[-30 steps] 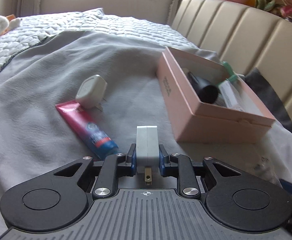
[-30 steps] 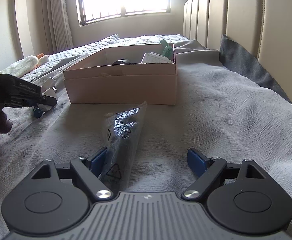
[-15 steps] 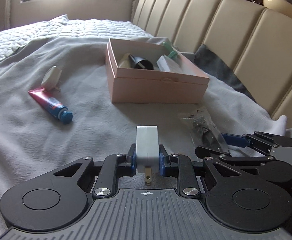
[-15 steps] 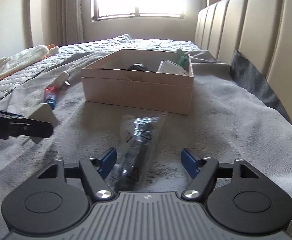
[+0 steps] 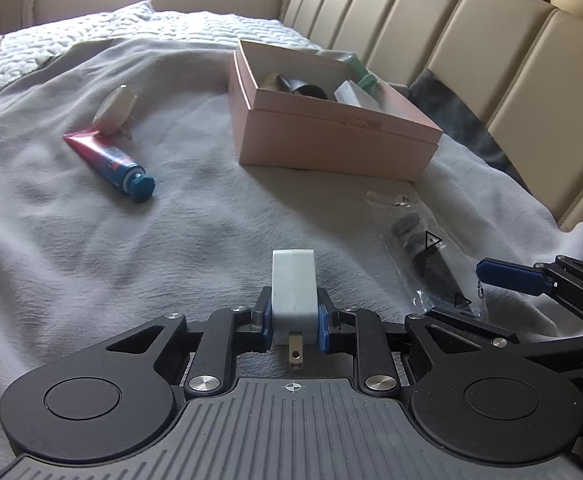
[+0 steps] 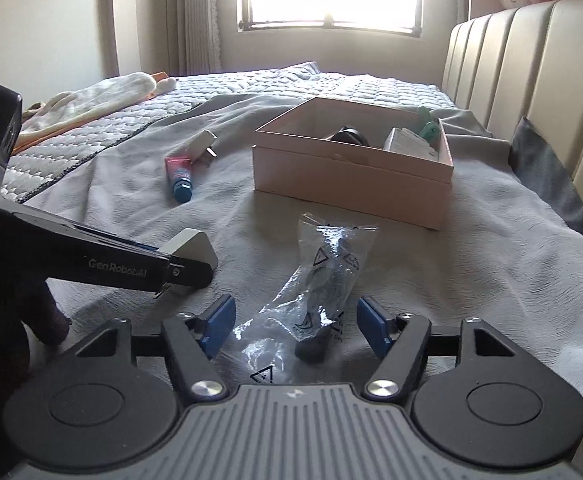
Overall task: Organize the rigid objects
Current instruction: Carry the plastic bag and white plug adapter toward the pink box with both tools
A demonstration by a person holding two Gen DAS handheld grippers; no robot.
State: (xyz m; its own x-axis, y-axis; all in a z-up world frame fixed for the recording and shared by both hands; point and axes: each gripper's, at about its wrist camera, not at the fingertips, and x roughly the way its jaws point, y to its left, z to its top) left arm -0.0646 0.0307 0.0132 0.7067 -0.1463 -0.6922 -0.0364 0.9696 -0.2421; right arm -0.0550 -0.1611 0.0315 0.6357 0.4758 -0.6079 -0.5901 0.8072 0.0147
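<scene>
Right gripper [image 6: 295,326] now straddling bagged part [image 6: 323,280], left gripper [image 5: 294,316] clamping charger [image 5: 293,292]

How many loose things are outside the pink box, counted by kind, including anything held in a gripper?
White plug adapters: 2, one held in the left gripper at, one lying on the blanket
Toothpaste tubes: 1
Clear plastic bags with a dark item: 1
Total: 4

On the blanket [image 5: 71,240] the box [image 5: 331,148] lies ahead of me; left of it the tube [image 5: 111,162] touches a plug [image 5: 113,112]; the bag [image 6: 323,276] lies before the box.
</scene>
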